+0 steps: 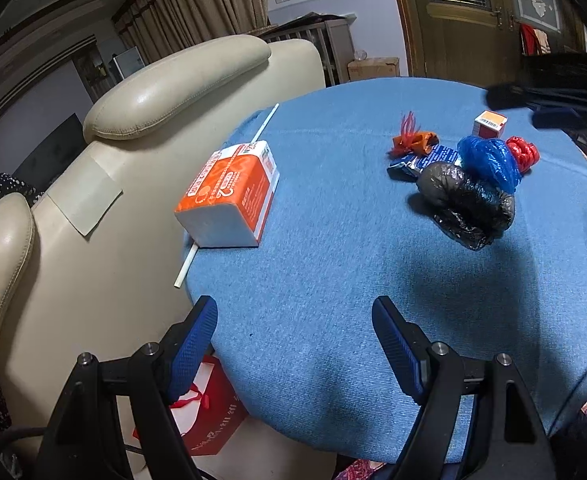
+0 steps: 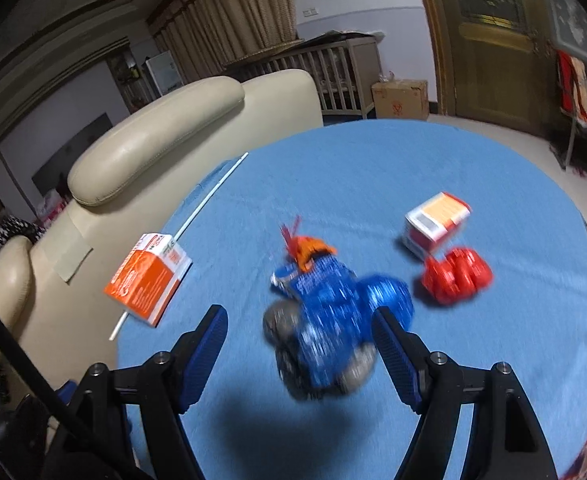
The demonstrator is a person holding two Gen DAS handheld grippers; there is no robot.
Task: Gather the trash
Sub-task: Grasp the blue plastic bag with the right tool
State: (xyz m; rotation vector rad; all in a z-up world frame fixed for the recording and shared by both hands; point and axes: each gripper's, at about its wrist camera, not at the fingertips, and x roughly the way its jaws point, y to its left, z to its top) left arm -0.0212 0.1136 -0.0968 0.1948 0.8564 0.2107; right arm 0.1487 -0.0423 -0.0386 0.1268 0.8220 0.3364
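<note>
The left gripper [image 1: 295, 340] hovered over the near edge of the blue-clothed round tabletop [image 1: 333, 280], its jaws spread apart with nothing between them. The right gripper [image 2: 299, 344], blurred by movement, hung above the cluster of litter, its jaws likewise parted and empty, though a crumpled blue wrapper [image 2: 325, 320] and a grey-black plastic bag [image 2: 289, 344] lay just ahead of its fingertips.

None of the trash appeared collected. The heap sat toward the tabletop's right side: the black bag touching a knotted blue plastic bag [image 1: 489, 160], a red plastic bag [image 1: 523, 154] just beside that, a scrap of orange wrapper [image 1: 413, 142] at the far end, and a small red-and-white carton [image 1: 490, 123] near the far right edge. At the left edge, an orange-and-white tissue pack [image 1: 231, 196] rested on a long white stick [image 1: 185, 268] that overhung the rim beside a cream leather sofa [image 1: 153, 100].

No bin was visible; a red paper bag [image 1: 213, 412] stood on the floor below the near-left edge, and whether it would serve could not be told. The whole job seemingly remained.
</note>
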